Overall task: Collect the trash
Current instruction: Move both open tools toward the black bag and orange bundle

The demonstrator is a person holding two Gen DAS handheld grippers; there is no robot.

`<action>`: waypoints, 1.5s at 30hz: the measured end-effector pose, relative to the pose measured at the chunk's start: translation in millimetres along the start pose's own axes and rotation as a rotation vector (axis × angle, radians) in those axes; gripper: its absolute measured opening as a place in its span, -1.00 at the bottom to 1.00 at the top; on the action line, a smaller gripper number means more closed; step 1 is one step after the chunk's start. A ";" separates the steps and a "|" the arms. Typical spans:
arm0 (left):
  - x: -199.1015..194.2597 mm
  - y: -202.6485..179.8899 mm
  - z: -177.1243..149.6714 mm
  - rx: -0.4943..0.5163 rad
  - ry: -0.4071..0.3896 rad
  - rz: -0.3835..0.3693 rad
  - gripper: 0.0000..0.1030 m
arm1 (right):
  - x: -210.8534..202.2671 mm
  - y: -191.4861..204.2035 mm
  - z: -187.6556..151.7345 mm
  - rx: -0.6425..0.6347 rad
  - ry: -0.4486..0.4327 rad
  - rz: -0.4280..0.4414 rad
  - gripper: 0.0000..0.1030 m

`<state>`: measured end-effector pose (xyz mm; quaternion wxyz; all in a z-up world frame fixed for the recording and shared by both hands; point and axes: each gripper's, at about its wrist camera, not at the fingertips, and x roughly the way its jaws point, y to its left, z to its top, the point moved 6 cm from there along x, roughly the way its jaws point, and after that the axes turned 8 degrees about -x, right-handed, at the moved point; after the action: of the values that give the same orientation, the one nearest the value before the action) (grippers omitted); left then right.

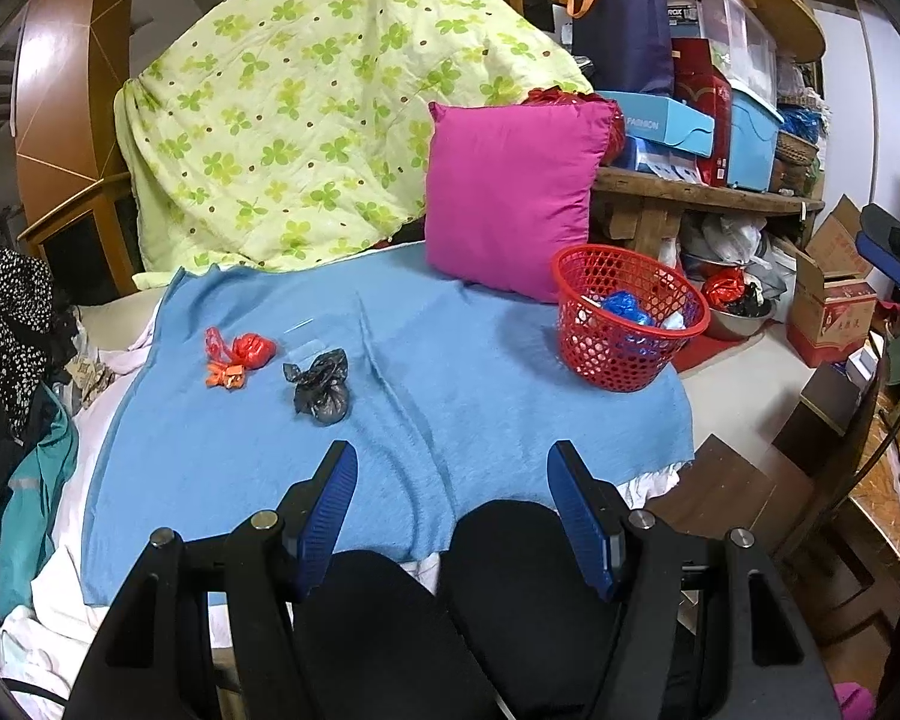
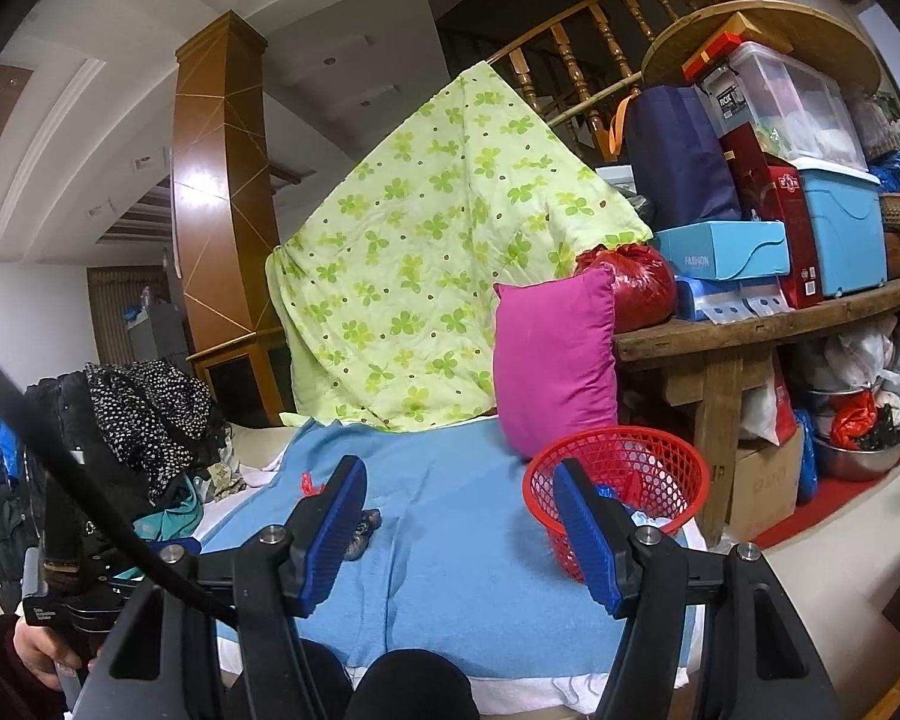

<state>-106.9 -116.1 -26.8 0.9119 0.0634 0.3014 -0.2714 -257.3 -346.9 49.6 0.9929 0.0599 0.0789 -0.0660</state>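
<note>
Two scraps, a knotted black bag [image 1: 321, 387] and crumpled red wrapper [image 1: 240, 357], show fully only from the left wrist. The right wrist's finger hides them. Both grippers, left [image 1: 453, 480] and right [image 2: 459, 495], hold released, empty jaws.

Wooden pillar [image 2: 219, 192], stair railing [image 2: 576, 69], cluttered wooden bench [image 2: 750, 336], pale floor [image 1: 744, 384]

Black hand-held gripper [image 1: 453, 498], blue pads [image 1: 324, 516]

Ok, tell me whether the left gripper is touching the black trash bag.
Apart. The left wrist view shows blue towel between the left gripper and black bag.
</note>
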 end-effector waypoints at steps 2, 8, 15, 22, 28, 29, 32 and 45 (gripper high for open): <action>1.8 2.5 -1.3 -0.005 0.005 0.004 0.30 | 1.4 0.6 -2.1 0.003 0.005 -0.001 0.33; 6.4 11.2 -3.9 -0.022 0.019 0.015 0.30 | 5.7 0.0 -7.8 0.012 0.021 -0.002 0.33; 3.2 24.4 -1.5 -0.054 0.009 0.032 0.30 | 6.4 1.1 -8.3 0.010 0.026 -0.002 0.33; 4.7 36.1 -2.5 -0.085 0.014 0.045 0.30 | 7.5 3.9 -9.5 0.008 0.030 -0.001 0.33; 8.1 42.2 -5.5 -0.097 0.023 0.052 0.30 | 12.7 5.9 -15.0 0.006 0.044 0.003 0.33; 9.0 43.5 -6.4 -0.100 0.026 0.053 0.30 | 13.6 5.4 -15.7 0.006 0.047 0.003 0.33; 11.4 46.9 -8.9 -0.108 0.034 0.055 0.30 | 17.1 5.8 -17.8 0.005 0.058 0.006 0.33; 21.4 61.4 -19.9 -0.143 0.067 0.069 0.30 | 30.9 12.6 -26.4 -0.011 0.101 0.020 0.33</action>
<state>-70.1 -68.4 -58.4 0.9123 0.0177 0.3478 -0.2155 -229.2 -334.8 20.0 0.9886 0.0582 0.1288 -0.0526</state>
